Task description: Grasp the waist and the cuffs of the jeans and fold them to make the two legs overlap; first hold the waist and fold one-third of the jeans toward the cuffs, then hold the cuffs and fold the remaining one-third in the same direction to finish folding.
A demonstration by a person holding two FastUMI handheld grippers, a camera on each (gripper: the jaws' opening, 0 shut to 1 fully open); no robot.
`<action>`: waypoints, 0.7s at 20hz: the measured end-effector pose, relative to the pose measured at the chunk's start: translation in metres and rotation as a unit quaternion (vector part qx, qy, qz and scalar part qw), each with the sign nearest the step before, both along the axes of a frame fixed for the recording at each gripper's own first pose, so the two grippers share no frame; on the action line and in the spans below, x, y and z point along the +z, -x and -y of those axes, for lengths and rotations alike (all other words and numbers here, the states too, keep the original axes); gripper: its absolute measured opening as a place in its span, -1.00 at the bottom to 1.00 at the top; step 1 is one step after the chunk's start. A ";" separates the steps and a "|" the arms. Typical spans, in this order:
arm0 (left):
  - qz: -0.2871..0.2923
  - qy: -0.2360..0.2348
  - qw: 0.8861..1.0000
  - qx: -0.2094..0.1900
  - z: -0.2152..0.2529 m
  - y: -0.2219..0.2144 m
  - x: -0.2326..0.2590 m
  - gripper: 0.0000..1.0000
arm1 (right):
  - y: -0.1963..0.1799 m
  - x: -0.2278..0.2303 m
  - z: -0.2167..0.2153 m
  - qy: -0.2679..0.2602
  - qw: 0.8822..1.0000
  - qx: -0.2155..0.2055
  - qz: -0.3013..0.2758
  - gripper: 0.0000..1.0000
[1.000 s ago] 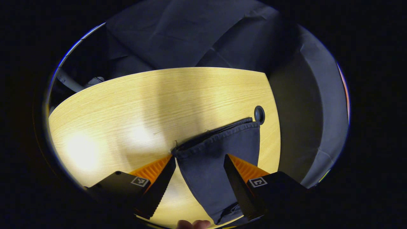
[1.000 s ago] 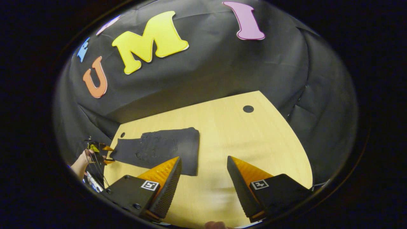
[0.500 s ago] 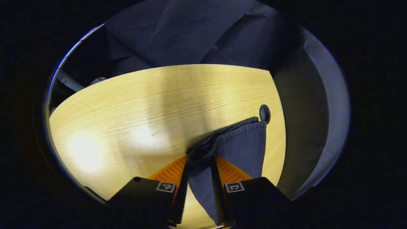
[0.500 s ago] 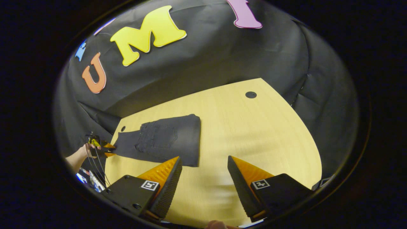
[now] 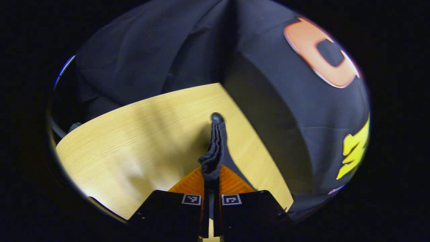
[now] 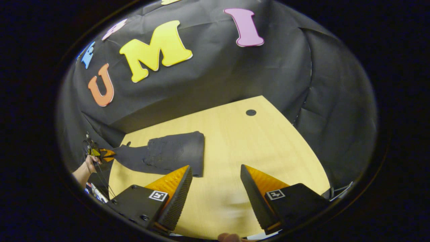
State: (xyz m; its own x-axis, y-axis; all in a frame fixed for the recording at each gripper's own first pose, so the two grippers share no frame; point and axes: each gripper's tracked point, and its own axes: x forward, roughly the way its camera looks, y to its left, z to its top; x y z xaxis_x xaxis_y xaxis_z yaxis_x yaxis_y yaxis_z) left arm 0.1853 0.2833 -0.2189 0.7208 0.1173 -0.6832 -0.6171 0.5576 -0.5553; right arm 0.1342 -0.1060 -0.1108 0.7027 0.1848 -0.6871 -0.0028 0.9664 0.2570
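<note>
The left gripper (image 5: pixel 211 179) is clamped on the jeans' cuffs (image 5: pixel 214 148) (bunched, edge-on). The right gripper (image 6: pixel 215 183) hangs with fingers spread above the wooden table (image 6: pixel 268 148), near the folded jeans (image 6: pixel 168 154).

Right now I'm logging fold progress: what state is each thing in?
jeans: partly folded, flat on the table except the lifted cuff end
cuffs: bunched, pinched, raised off the table
left gripper: shut on the cuffs
right gripper: open, holding nothing, above the table
</note>
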 end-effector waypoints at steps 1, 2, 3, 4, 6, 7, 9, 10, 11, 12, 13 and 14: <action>0.024 -0.016 0.999 -0.022 0.017 -0.007 0.022 -0.84 | 0.005 0.008 0.001 0.002 1.000 0.001 0.012 0.81; 0.051 -0.029 0.997 -0.051 0.036 -0.015 0.045 -0.84 | 0.013 0.015 0.000 0.006 1.000 0.004 0.021 0.73; 0.073 -0.042 0.993 -0.084 0.057 -0.022 0.067 -0.84 | 0.021 0.020 0.002 0.011 1.000 0.003 0.028 0.75; 0.092 -0.059 0.987 -0.118 0.075 -0.025 0.081 -0.84 | 0.027 0.024 0.005 0.016 0.999 0.002 0.034 0.83; 0.129 -0.097 0.970 -0.181 0.133 -0.031 0.115 -0.84 | 0.045 0.030 0.013 0.024 0.999 -0.006 0.043 0.77; 0.145 -0.115 0.961 -0.208 0.152 -0.031 0.125 -0.84 | 0.053 0.030 0.017 0.029 0.999 -0.012 0.044 0.84; 0.171 -0.143 0.942 -0.252 0.206 -0.034 0.138 -0.84 | 0.072 0.031 0.027 0.035 0.998 -0.026 0.044 0.77; 0.177 -0.154 0.934 -0.270 0.232 -0.039 0.132 -0.84 | 0.081 0.031 0.034 0.037 0.998 -0.033 0.042 0.77; 0.178 -0.161 0.928 -0.286 0.253 -0.039 0.122 -0.84 | 0.088 0.030 0.040 0.040 0.998 -0.040 0.040 0.77; 0.173 -0.166 0.923 -0.301 0.276 -0.041 0.108 -0.84 | 0.095 0.028 0.047 0.043 0.997 -0.049 0.035 0.77; 0.167 -0.172 0.919 -0.314 0.297 -0.045 0.091 -0.84 | 0.100 0.027 0.053 0.045 0.997 -0.057 0.031 0.77; 0.160 -0.182 0.914 -0.326 0.315 -0.044 0.073 -0.84 | 0.105 0.024 0.062 0.050 0.996 -0.066 0.027 0.84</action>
State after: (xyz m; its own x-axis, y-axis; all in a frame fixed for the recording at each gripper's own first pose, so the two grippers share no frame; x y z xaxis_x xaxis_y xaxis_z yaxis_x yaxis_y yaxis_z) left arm 0.2288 -0.0319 -0.1461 0.8750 -0.2300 -0.4260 0.0733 0.9327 -0.3530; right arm 0.0294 -0.1681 -0.0864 0.7521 0.0205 -0.6587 0.1148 0.9802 0.1616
